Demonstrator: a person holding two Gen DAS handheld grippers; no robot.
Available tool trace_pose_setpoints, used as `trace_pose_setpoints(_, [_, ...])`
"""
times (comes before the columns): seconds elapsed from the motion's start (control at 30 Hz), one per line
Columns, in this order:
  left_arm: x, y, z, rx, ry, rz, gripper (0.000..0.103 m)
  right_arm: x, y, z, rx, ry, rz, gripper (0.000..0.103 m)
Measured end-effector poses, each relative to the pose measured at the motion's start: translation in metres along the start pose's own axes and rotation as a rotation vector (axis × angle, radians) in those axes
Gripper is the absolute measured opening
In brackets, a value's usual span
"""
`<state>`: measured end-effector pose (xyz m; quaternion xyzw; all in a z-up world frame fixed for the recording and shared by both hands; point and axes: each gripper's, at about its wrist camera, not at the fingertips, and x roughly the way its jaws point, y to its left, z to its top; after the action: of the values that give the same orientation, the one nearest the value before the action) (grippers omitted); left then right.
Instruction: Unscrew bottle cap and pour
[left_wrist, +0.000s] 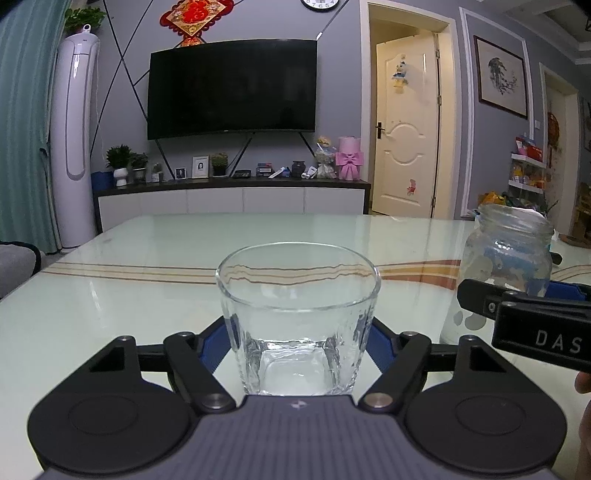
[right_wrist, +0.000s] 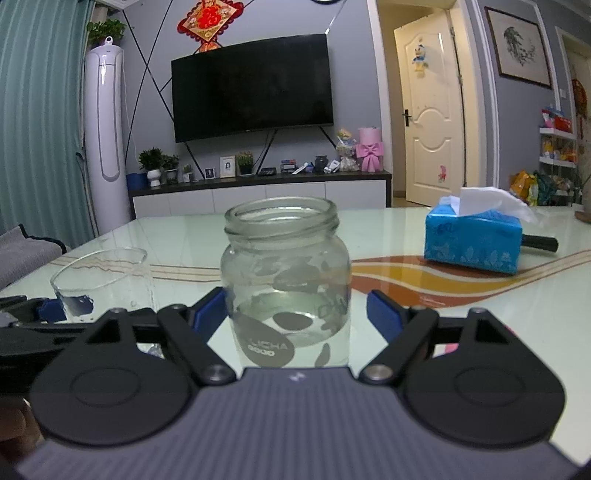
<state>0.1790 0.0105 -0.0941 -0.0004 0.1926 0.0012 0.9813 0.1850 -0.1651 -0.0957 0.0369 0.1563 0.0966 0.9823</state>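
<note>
A clear drinking glass (left_wrist: 298, 321) stands on the glass table between the blue pads of my left gripper (left_wrist: 298, 334), which is shut on its lower half. The glass also shows in the right wrist view (right_wrist: 101, 284) at the left. A clear glass bottle (right_wrist: 286, 284) with grey leaf prints has no cap on its wide mouth and holds a little water at the bottom. It stands upright between the pads of my right gripper (right_wrist: 295, 314); the left pad touches it, the right pad stands a little apart. The bottle shows in the left wrist view (left_wrist: 508, 251) at the right. No cap is in view.
A blue tissue box (right_wrist: 472, 240) sits on the table (right_wrist: 424, 295) at the back right, with a black handle-like object (right_wrist: 539, 242) behind it. A TV cabinet and a white door stand beyond the table's far edge.
</note>
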Motion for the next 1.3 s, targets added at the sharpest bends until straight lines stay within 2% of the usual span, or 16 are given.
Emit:
trace_pose_setpoints(0.37, [0.005,0.007,0.000,0.005,0.001,-0.021,0.077,0.001,0.004,0.001,0.003,-0.004,-0.003,0.083])
trace_pose_setpoints(0.83, [0.006,0.007,0.003,0.006,0.002,-0.022,0.077,0.007,0.006,-0.003,0.006,0.040,-0.013,0.082])
trace_pose_setpoints(0.9, [0.007,0.005,0.003,0.006,0.001,-0.021,0.077,0.006,0.007,-0.003,-0.001,0.042,-0.004,0.072])
trace_pose_setpoints(1.3, [0.008,0.007,0.004,0.009,0.002,-0.022,0.077,0.003,0.014,0.001,-0.059,0.055,-0.004,0.070])
